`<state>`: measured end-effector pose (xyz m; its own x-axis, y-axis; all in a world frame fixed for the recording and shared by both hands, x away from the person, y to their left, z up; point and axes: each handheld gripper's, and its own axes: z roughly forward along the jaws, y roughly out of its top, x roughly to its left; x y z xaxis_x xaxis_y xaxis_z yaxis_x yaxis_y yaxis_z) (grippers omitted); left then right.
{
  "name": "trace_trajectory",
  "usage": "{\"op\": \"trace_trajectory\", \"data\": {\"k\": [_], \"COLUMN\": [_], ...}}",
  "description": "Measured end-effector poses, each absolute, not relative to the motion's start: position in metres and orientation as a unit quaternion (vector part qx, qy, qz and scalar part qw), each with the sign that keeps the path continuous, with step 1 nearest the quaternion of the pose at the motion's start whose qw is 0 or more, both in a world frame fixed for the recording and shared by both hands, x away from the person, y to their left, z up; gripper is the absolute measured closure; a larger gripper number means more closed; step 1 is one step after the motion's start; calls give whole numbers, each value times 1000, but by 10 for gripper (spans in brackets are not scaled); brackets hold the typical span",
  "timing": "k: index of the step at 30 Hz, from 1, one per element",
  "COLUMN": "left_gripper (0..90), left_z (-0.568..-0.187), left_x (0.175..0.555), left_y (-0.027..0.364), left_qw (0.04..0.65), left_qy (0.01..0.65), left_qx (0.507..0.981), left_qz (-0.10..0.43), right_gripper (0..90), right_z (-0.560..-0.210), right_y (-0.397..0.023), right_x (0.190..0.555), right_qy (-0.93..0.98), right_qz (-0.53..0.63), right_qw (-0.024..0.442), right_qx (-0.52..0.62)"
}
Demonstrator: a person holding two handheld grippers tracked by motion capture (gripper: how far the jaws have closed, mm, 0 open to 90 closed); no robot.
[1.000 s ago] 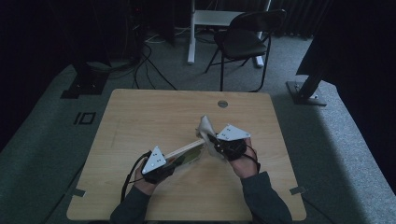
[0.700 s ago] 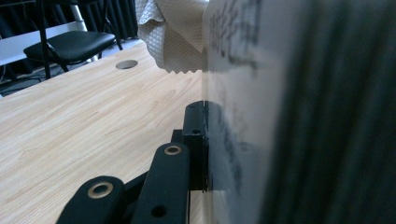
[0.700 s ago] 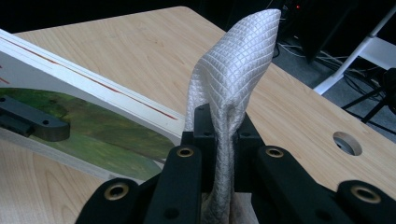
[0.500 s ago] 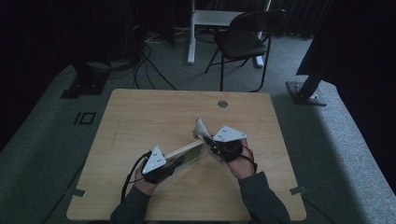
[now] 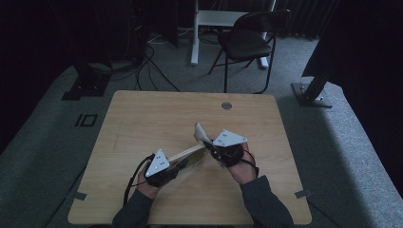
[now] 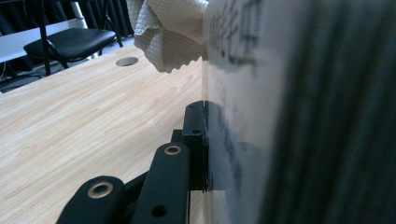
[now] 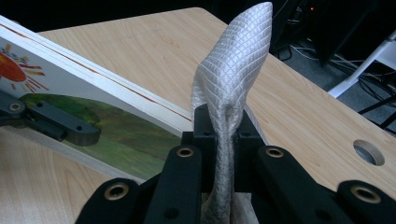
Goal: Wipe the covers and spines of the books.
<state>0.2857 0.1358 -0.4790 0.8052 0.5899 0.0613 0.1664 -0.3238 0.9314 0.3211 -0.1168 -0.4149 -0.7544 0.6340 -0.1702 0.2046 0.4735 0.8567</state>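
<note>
Since the earlier high view, right tool (image 5: 212, 145) and its cloth have shifted slightly left and toward the person; left tool (image 5: 183, 161) and book unchanged in place.

Nearest the person — two sleeved forearms enter from the bottom edge of the high view, each hand on a tool, both over the near half of the tabletop (image 5: 142, 118).

Left tool: jaws pressed together on a thin picture book (image 5: 189, 154), pinching its near end. In the left gripper view one black jaw lies flat against the white printed cover (image 6: 243, 116), which stands on edge and blurs close to the lens. In the right gripper view the book (image 7: 93, 98) shows a sun drawing and green ground, tilted, with the left tool's jaw across its cover.

Right tool (image 7: 223, 135): jaws pinching a white quilted cloth (image 7: 233, 70), folded into an upright strip that rises to a point above the jaws. Cloth (image 5: 201, 132) sits just beside the far end of the book — whether touching, cannot tell.

Farther off: round hole (image 5: 226, 105) near the far edge of the tabletop. Beyond it, a black folding chair (image 5: 247, 40) on grey carpet, cables to its left.
</note>
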Motion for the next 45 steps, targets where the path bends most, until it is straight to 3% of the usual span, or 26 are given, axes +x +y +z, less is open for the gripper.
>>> {"op": "trace_trajectory", "data": {"k": [45], "left_gripper": [781], "left_z": [-481], "left_x": [287], "left_y": [135], "left_qw": [525], "left_qy": [243], "left_qx": [792], "left_qz": [197], "right_gripper": [841], "right_z": [-407], "right_y": [-93], "right_x": [305], "right_qy": [835], "right_qz": [462], "right_qw": [215], "right_qx": [206]}}
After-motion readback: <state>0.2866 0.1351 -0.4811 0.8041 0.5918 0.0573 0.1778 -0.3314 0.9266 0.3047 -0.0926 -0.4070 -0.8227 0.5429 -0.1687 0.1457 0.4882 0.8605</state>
